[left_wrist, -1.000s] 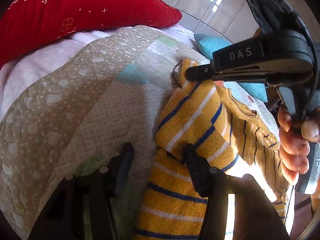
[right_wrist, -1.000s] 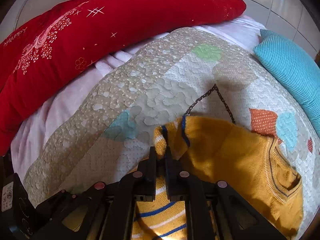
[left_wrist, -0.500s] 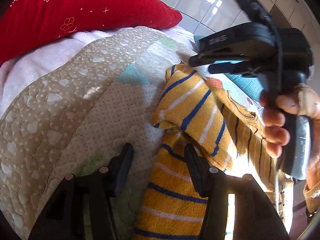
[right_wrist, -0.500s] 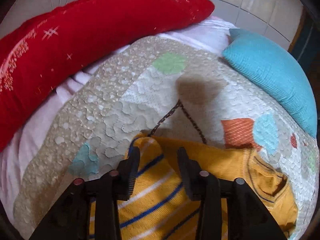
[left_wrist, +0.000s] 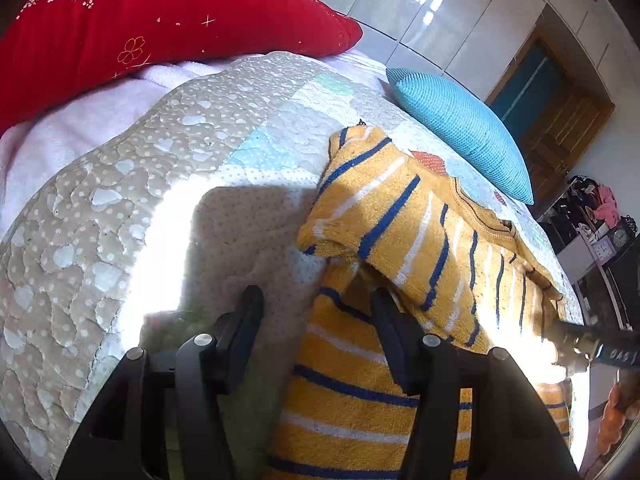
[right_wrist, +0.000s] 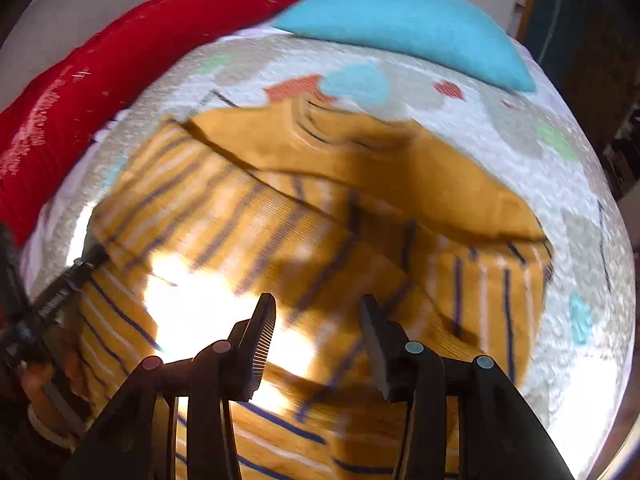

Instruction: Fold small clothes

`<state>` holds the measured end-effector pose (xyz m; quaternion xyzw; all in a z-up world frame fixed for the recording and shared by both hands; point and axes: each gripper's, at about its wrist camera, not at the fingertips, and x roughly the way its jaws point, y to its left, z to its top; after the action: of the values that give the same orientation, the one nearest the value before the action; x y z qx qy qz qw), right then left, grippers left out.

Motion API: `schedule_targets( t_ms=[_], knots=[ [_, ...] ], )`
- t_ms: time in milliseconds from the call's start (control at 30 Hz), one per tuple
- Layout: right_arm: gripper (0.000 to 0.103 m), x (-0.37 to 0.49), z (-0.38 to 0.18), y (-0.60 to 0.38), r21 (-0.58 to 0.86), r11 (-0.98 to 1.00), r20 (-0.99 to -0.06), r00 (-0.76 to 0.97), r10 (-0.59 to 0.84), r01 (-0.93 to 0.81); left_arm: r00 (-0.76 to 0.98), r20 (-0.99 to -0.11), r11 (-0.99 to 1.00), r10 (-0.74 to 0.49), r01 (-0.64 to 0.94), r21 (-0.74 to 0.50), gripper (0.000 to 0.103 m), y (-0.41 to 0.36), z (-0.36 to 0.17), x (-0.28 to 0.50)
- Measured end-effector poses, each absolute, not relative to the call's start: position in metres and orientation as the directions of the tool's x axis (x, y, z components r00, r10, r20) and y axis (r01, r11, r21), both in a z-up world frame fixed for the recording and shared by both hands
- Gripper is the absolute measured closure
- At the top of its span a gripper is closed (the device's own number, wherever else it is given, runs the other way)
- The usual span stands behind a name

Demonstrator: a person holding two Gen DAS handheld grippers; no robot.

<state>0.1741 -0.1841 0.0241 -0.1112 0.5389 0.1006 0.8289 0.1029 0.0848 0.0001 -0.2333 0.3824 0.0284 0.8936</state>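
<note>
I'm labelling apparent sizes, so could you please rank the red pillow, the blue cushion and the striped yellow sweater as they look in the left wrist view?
1. striped yellow sweater: nearest the camera, which inflates it.
2. red pillow: cropped by the frame, so unsure against the sweater.
3. blue cushion: clearly smallest.

Bed covered by a quilted patchwork bedspread, beige with pale hearts and pastel patches. Red embroidered bolster lies along the far edge; teal knitted cushion beside it. Glossy white tiled wall behind, with a wooden door frame. Hard sunlight patches fall across the spread.
</note>
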Motion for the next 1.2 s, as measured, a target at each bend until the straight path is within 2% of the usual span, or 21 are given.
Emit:
schedule_targets(
  t_ms=[133,233,367,433,500,600,667,733,833,967,1100,1200],
  knots=[
    [0.054,0.148,0.027,-0.268,-0.085,0.990,-0.890,0.456,-0.026,-0.109,0.701,-0.703,0.895,-0.120,-0.230,-0.383,0.048,0.083,0.000,0.108],
    [0.052,0.104,0.046,-0.315,-0.033,0.998,-0.862,0.506,-0.001,-0.054,0.697,-0.708,0.899,-0.114,-0.231,-0.373,0.047,0.083,-0.001,0.109],
    [0.047,0.033,0.062,-0.365,-0.091,0.996,-0.833,0.548,-0.075,-0.001,0.697,-0.707,0.899,-0.116,-0.230,-0.374,0.047,0.083,0.000,0.107],
    [0.043,0.000,0.066,-0.392,-0.178,0.983,-0.813,0.558,-0.166,0.033,0.702,-0.699,0.892,-0.140,-0.218,-0.397,0.041,0.085,0.001,0.104],
    [0.042,-0.029,0.070,-0.419,-0.315,0.945,-0.780,0.544,-0.308,0.084,0.699,-0.695,0.883,-0.167,-0.208,-0.421,0.040,0.088,0.001,0.103],
    [0.041,-0.060,0.075,-0.457,-0.580,0.799,-0.651,0.498,-0.573,0.162,0.626,-0.757,0.902,-0.187,-0.196,-0.385,0.040,0.089,0.011,0.100],
    [0.040,-0.078,0.081,-0.475,-0.665,0.721,-0.576,0.481,-0.662,0.195,0.610,-0.773,0.906,-0.175,-0.207,-0.369,0.040,0.089,0.027,0.084],
    [0.035,-0.092,0.091,-0.487,-0.605,0.766,-0.606,0.498,-0.621,0.219,0.626,-0.756,0.898,-0.190,-0.201,-0.392,0.036,0.091,0.043,0.058],
    [0.034,-0.102,0.093,-0.481,-0.430,0.878,-0.691,0.549,-0.469,0.210,0.650,-0.728,0.885,-0.217,-0.183,-0.427,0.028,0.097,0.060,0.010],
    [0.034,-0.093,0.071,-0.441,-0.155,0.984,-0.777,0.604,-0.178,0.090,0.634,-0.748,0.890,-0.195,-0.207,-0.407,0.025,0.105,0.059,-0.045],
    [0.034,-0.081,0.042,-0.386,0.166,0.985,-0.792,0.587,0.166,-0.054,0.594,-0.774,0.886,-0.221,-0.210,-0.414,0.024,0.107,0.043,-0.080],
    [0.034,-0.080,0.013,-0.348,0.287,0.952,-0.784,0.546,0.295,-0.102,0.587,-0.761,0.868,-0.278,-0.185,-0.460,0.025,0.099,0.031,-0.094]
  ],
)
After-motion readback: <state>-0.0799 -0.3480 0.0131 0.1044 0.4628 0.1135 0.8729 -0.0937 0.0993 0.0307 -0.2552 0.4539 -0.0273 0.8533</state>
